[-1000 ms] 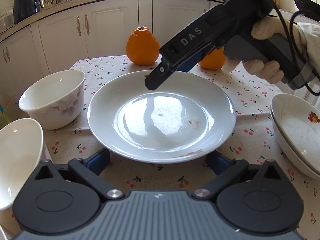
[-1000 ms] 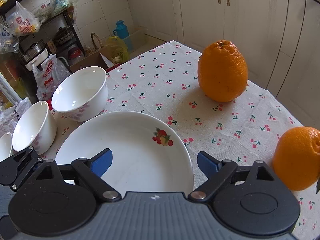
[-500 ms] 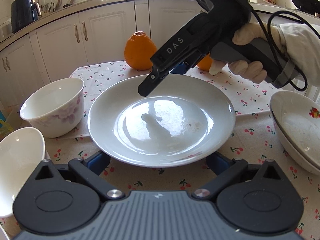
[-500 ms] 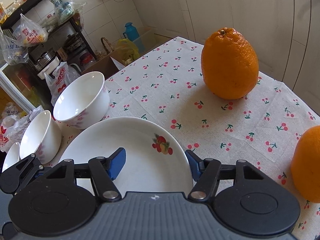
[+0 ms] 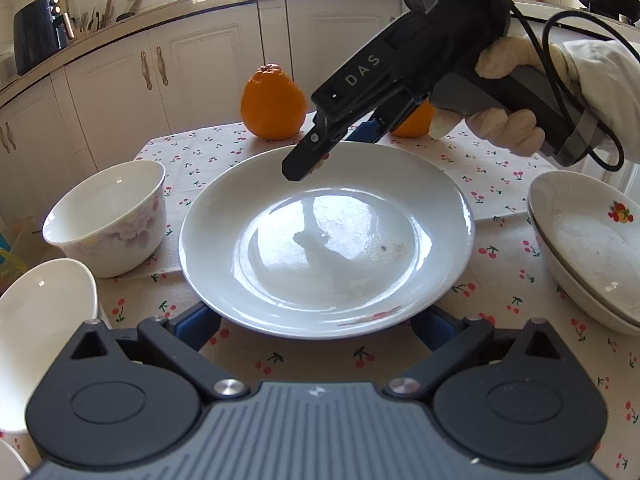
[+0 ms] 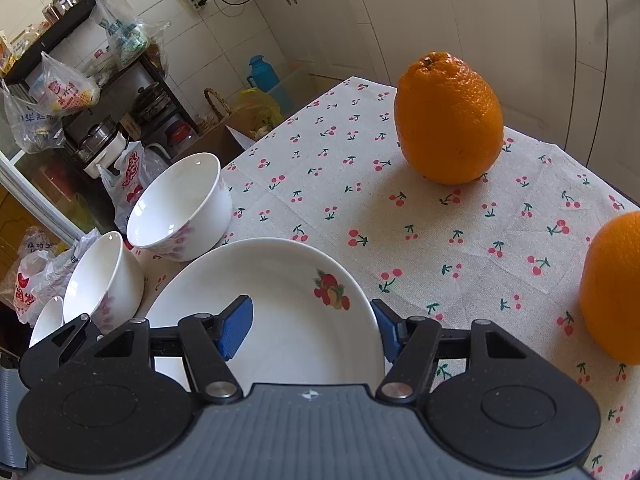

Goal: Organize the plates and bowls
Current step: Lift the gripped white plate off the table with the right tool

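Note:
A white plate (image 5: 326, 236) with a fruit print lies on the cherry-print tablecloth; it also shows in the right wrist view (image 6: 288, 320). My left gripper (image 5: 316, 326) is open, its blue pads at the plate's near rim, partly hidden under it. My right gripper (image 6: 314, 326) is open but narrowed, its jaws straddling the plate's far rim, one pad over the plate, one outside it. In the left wrist view the right gripper (image 5: 352, 140) reaches down over the far rim. Two white bowls (image 5: 108, 216) (image 5: 40, 336) stand left. Stacked dishes (image 5: 592, 248) sit right.
Two oranges (image 6: 448, 118) (image 6: 612, 288) stand on the tablecloth (image 6: 420, 216) beyond the plate. White kitchen cabinets (image 5: 200, 76) run behind the table. A shelf with bags and pots (image 6: 80, 92) stands past the table's left edge.
The right gripper's jaws have narrowed around the plate's far rim. The left gripper has drawn back and tilted slightly; the plate stays between both grippers.

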`<control>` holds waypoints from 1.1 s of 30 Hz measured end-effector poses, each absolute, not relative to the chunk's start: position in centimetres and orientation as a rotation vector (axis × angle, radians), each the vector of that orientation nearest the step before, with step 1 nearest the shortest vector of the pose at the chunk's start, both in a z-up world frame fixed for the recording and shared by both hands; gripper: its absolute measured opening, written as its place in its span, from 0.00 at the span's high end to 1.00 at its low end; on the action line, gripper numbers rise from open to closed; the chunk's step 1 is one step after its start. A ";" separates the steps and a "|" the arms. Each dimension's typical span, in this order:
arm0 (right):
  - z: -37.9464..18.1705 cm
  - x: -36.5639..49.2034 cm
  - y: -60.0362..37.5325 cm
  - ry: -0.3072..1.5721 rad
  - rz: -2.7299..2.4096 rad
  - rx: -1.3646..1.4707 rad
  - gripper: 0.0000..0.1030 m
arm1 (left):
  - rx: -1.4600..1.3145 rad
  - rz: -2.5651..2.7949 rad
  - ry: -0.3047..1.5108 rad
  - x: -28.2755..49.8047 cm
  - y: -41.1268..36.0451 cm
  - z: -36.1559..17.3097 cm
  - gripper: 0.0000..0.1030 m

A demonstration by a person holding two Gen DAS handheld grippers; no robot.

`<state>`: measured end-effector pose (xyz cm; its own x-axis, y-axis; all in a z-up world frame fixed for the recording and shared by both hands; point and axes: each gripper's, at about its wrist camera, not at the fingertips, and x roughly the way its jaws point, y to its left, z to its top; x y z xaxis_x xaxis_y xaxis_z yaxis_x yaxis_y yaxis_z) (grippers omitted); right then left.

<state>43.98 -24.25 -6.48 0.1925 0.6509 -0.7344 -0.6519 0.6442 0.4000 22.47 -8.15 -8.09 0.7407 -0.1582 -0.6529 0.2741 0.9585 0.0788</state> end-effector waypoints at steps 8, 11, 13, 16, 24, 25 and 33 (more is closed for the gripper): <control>-5.0 41.9 -25.2 1.016 0.897 0.018 0.32 | 0.191 -0.256 0.675 20.8 -8.0 -6.8 0.03; -4.3 40.8 -25.6 1.006 0.889 0.027 0.32 | 0.200 -0.269 0.668 20.3 -8.2 -6.2 0.03; -3.7 40.0 -26.0 0.998 0.881 0.037 0.32 | 0.203 -0.282 0.665 19.7 -8.3 -5.8 0.03; -3.1 38.9 -26.7 0.990 0.866 0.050 0.32 | 0.213 -0.302 0.660 19.0 -8.5 -5.2 0.03; -1.5 35.6 -29.1 0.953 0.821 0.093 0.32 | 0.239 -0.365 0.643 17.0 -9.5 -3.9 0.03; -1.3 35.2 -29.5 0.948 0.812 0.097 0.32 | 0.242 -0.374 0.641 16.8 -9.7 -3.8 0.03; -0.7 31.7 -32.7 0.927 0.742 0.126 0.32 | 0.277 -0.459 0.639 15.5 -11.5 -3.4 0.03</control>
<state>31.69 -32.75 -0.67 0.3746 0.6300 -0.6802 -0.5262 0.7485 0.4035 15.45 -11.46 -3.37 0.7082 -0.3242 -0.6272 0.4910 0.8645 0.1076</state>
